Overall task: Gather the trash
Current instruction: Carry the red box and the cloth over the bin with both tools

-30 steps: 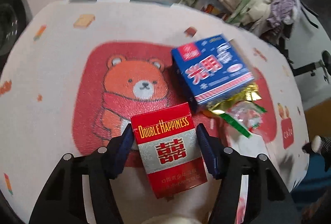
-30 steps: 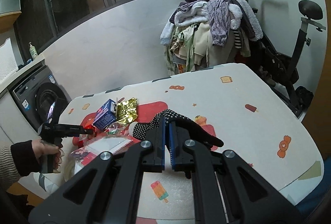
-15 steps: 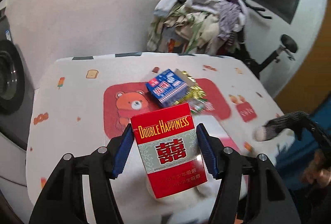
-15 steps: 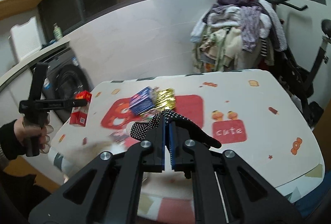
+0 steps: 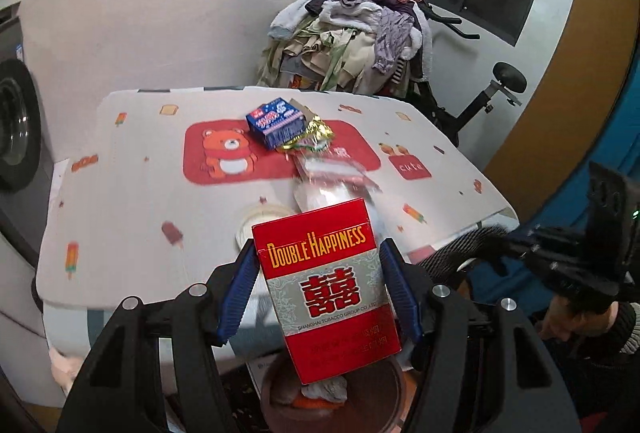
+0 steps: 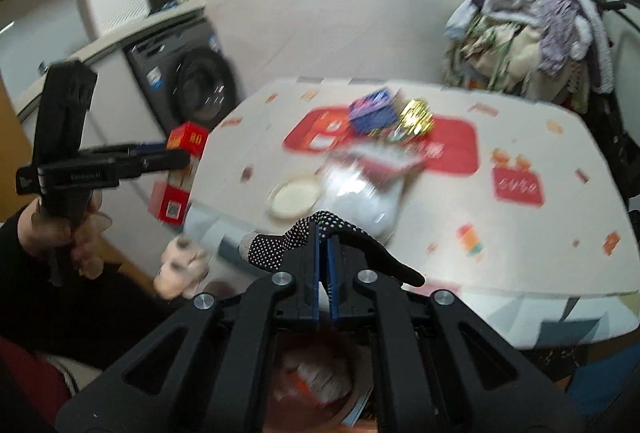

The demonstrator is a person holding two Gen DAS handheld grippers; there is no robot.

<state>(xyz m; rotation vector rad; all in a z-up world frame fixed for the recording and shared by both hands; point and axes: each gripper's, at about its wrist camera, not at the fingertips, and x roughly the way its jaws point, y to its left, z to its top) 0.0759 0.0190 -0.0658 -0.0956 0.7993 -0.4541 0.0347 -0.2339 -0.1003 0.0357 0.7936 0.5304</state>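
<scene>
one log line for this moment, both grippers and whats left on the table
left gripper: shut on cigarette pack | right gripper: shut on dotted glove | table: blue box, gold wrapper

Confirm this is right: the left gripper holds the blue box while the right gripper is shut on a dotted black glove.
Wrong on the box. The left wrist view shows the left gripper holding the red Double Happiness cigarette pack; the blue box lies on the table. The rest stands.

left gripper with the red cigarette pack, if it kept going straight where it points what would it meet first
Likely the clear plastic bag and the round lid on the table, just past the red cigarette pack the left gripper holds; depth is unclear, so it might reach the table edge first.
</scene>
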